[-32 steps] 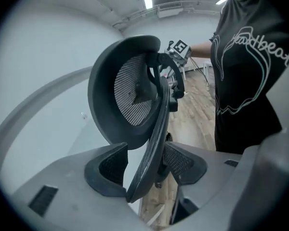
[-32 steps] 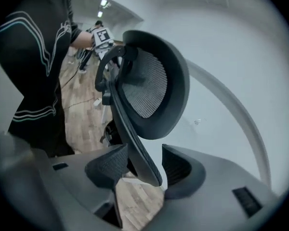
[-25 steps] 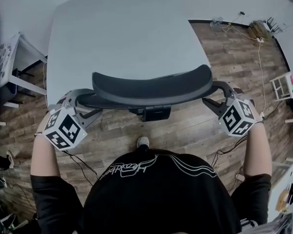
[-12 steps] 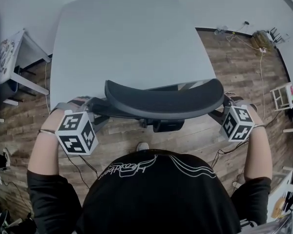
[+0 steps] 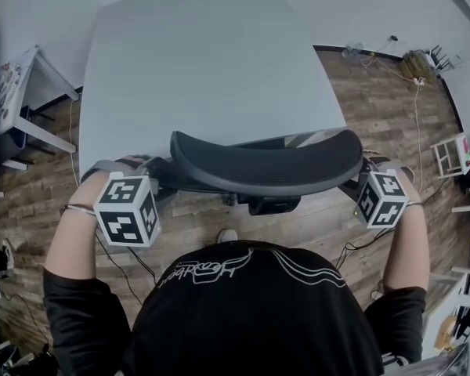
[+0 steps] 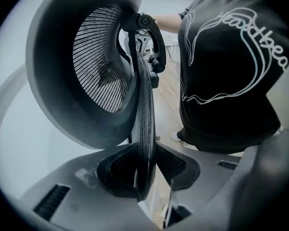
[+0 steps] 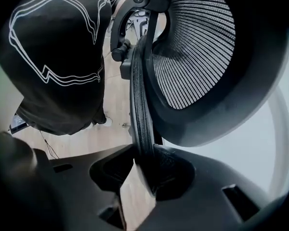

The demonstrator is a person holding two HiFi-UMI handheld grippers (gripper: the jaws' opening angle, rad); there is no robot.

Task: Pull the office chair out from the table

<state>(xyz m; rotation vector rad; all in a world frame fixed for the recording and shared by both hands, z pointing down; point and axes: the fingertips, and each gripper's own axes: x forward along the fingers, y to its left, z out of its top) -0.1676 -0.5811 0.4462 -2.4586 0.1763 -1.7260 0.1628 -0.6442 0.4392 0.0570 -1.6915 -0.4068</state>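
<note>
The black mesh office chair [image 5: 266, 163] stands tucked against the front edge of the grey table [image 5: 196, 61], its curved back top facing me. My left gripper [image 5: 160, 175] points steeply down at the left side of the chair back. In the left gripper view its jaws are closing, and the pads [image 6: 120, 170] press the thin back edge [image 6: 144, 129] between them. My right gripper [image 5: 359, 175] stands mirrored at the right side. Its jaws are closing too, its pads [image 7: 171, 172] on the same kind of edge [image 7: 140, 109].
A white side table [image 5: 31, 92] stands at the left. Cables [image 5: 415, 92] run over the wood floor at the right, near a small white rack [image 5: 450, 151]. My shoe [image 5: 229, 235] shows just behind the chair.
Both grippers have turned and tipped further down beside the chair back, and their marker cubes show other faces. The chair back sits slightly further right against the table.
</note>
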